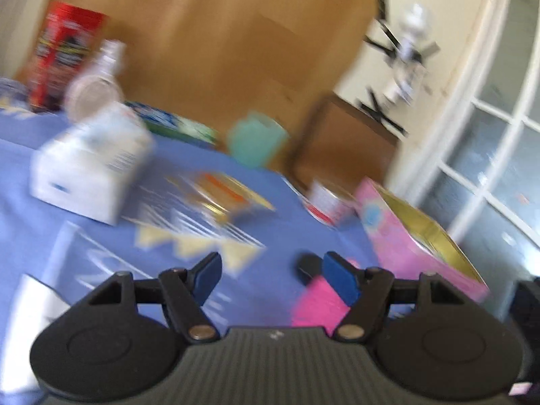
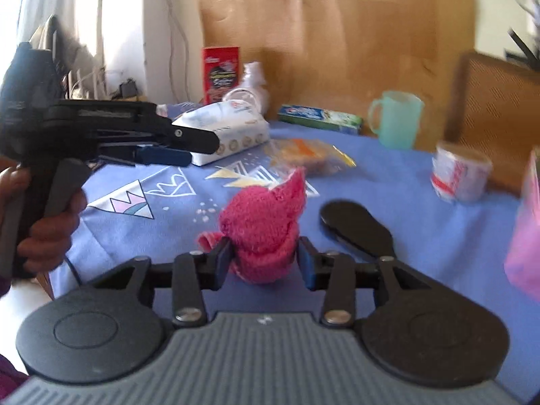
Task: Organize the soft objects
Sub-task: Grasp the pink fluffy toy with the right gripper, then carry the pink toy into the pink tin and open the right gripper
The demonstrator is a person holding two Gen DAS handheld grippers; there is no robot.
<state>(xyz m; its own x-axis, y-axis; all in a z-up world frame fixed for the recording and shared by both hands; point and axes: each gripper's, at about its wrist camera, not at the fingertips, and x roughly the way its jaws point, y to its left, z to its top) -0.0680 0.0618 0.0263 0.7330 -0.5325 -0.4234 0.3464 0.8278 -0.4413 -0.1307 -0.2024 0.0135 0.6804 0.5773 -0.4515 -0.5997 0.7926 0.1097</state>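
Right gripper (image 2: 265, 263) pinched my pink cloth (image 2: 261, 226); pink box (image 1: 418, 233) lay to its right, left gripper (image 1: 270, 278) hovered open, empty.

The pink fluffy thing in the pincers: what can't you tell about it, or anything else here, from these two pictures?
- Pink cloth: right wrist view, the right gripper hides its lower edge; its kind is unclear.
- Same cloth: left wrist view, motion blur, partly behind a blue finger.
- Pink box: contents hidden by its wall and blur.
- Red carton: print too small.
- Left gripper: open, holding nothing.
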